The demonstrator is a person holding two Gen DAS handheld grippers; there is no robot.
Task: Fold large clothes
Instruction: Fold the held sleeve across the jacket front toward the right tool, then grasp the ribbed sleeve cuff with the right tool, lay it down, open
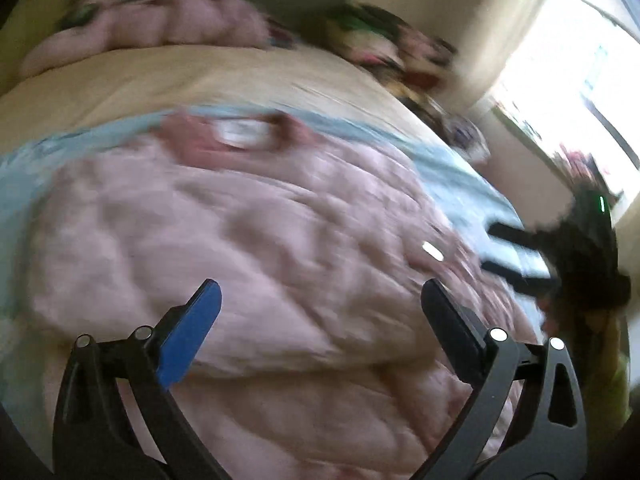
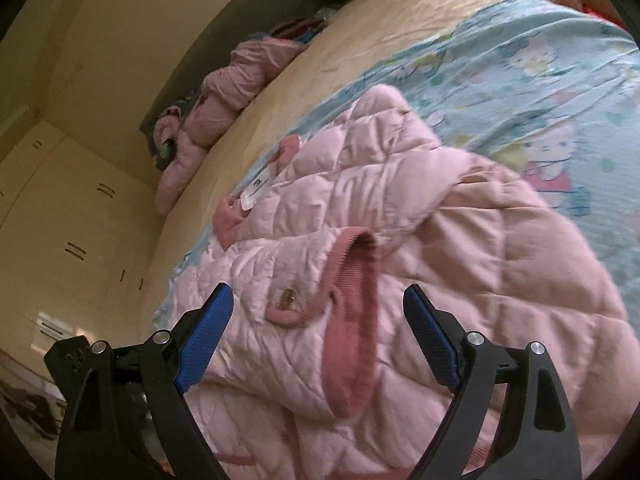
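jacket (image 2: 360, 240) on bedsheet (image 2: 540, 80), clothes pile (image 2: 224, 108) behind

My left gripper (image 1: 320, 312) has black, angular plastic arms with triangular cut-outs and round silver pivot pins. One finger carries a bright blue pad; the other looks black from this side. My right gripper (image 2: 319, 320) is the same build, with ribbed blue pads (image 2: 206, 344) on both fingers. Seen from the left camera, its blurred black body shows a small green light.

Both wrist cams close above bed, facing forward-down; shared: pink quilted jacket (image 1: 248, 240) (image 2: 400, 264); left blurred.
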